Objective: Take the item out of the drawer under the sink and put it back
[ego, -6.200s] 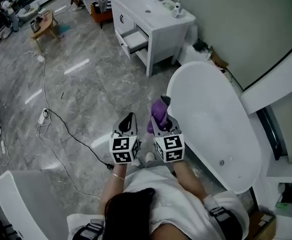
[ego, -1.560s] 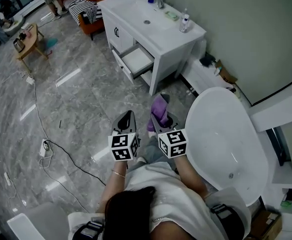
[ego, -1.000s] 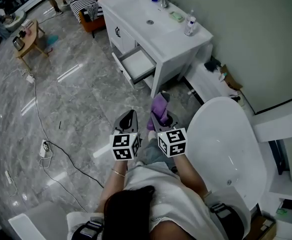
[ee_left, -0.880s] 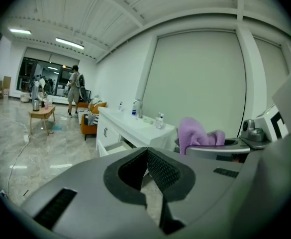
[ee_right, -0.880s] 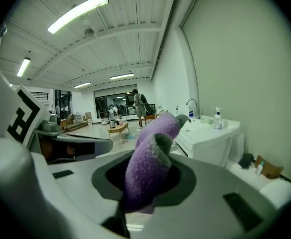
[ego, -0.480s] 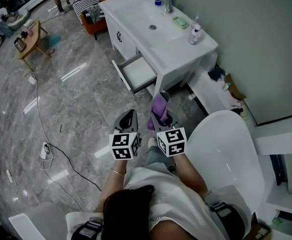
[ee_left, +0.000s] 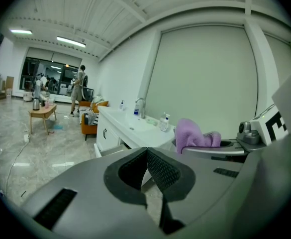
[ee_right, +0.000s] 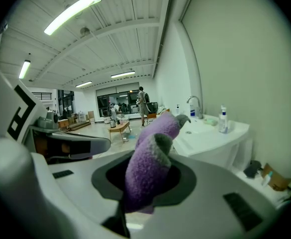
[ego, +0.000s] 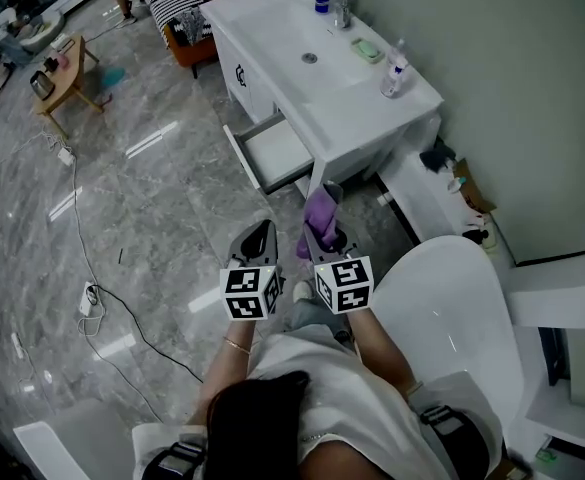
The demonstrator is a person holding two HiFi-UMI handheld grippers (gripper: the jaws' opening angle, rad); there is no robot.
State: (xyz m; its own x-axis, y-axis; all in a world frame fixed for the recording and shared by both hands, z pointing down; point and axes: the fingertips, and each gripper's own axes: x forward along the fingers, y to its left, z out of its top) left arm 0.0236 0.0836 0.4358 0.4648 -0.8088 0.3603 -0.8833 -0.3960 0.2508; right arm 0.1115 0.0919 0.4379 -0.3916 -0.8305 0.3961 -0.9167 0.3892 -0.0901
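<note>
One purple cloth [ego: 320, 216] stands pinched in the jaws of the right hand-held gripper [ego: 328, 248]

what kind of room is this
Probably a bathroom display in a big open hall: a white sink vanity with its drawer open and a freestanding bathtub, yet a sofa and small table share the marble floor.
</note>
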